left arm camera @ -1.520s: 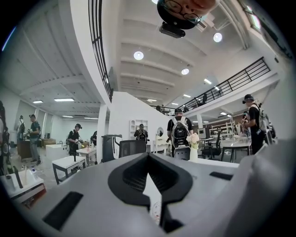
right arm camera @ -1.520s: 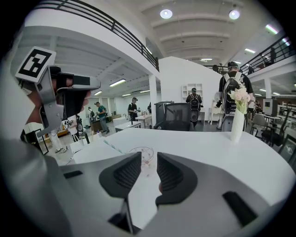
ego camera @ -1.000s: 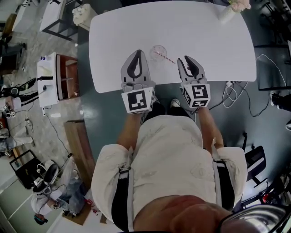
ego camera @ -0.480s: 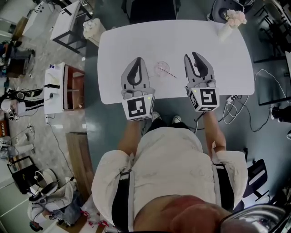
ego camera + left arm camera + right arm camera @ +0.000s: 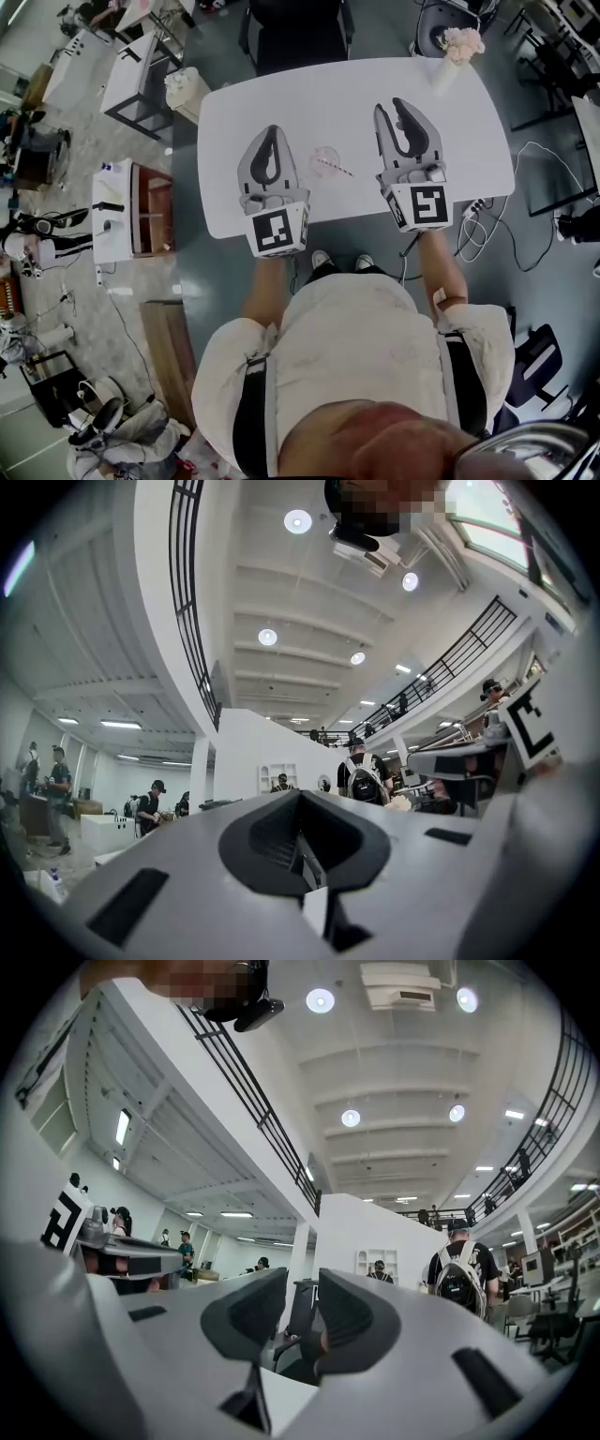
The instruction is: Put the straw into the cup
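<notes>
The view has pulled back since a second ago, and the white table [image 5: 469,122] now looks smaller. At centre left, the left gripper [image 5: 270,136] has its jaws pressed together on nothing. At centre right, the right gripper [image 5: 401,114] is slightly spread and also empty. Between them and a little farther, the striped straw [image 5: 339,170] still has one end at the clear cup [image 5: 323,155]. The task is probably finished.

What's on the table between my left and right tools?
The head view shows the clear cup and the striped straw between the left tool and the right tool, and nothing else.
</notes>
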